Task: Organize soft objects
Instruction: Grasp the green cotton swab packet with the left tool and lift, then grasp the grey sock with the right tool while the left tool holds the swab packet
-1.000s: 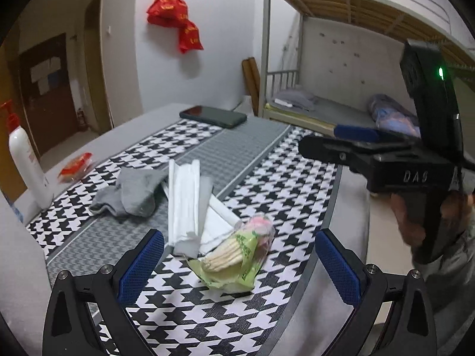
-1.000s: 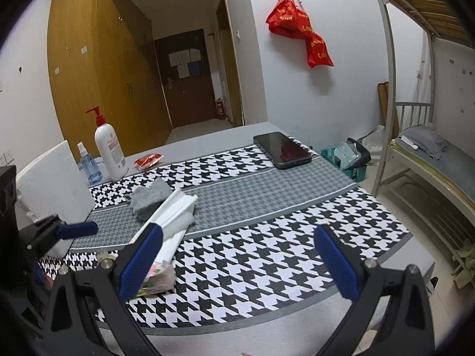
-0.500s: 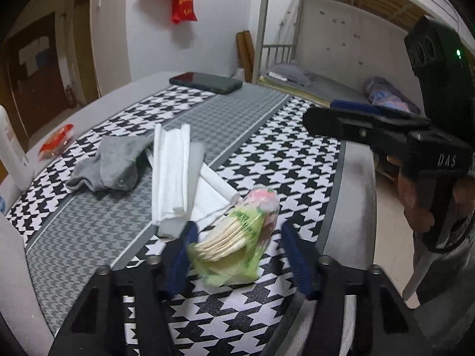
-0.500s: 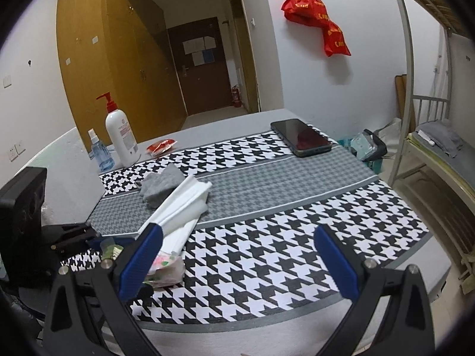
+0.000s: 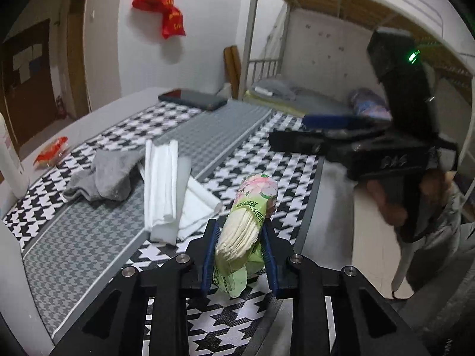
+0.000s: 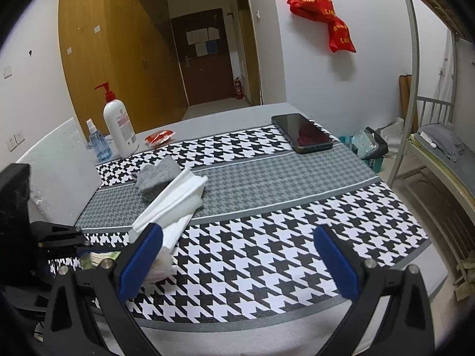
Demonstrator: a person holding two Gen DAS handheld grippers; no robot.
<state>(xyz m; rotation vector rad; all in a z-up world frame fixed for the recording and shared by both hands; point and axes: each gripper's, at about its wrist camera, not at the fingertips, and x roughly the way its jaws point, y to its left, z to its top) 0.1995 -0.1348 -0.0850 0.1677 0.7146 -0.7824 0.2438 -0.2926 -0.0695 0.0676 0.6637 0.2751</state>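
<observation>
A green tissue pack (image 5: 252, 204) with a pink flowered end stands on edge between the blue pads of my left gripper (image 5: 240, 228). The jaws are closing and the pads press on its sides. In the right wrist view only a green strip of the pack (image 6: 98, 259) shows beside the left gripper (image 6: 62, 237). A crumpled grey sock (image 5: 101, 175) and a folded white cloth (image 5: 161, 184) lie just beyond on the houndstooth table cloth (image 6: 267, 252). My right gripper (image 6: 239, 233) hovers open over the table's near edge, with nothing between its fingers.
A dark phone (image 6: 302, 133) lies at the far end. A pump bottle (image 6: 118, 127), a blue spray bottle (image 6: 98, 145) and a red packet (image 6: 158, 138) stand at the far left by a white foam board (image 6: 59, 160). A bunk bed (image 6: 439, 148) is to the right.
The left gripper's jaws went from wide apart to pressing on the tissue pack, which now stands on edge instead of lying flat. The right gripper stayed wide and barely moved.
</observation>
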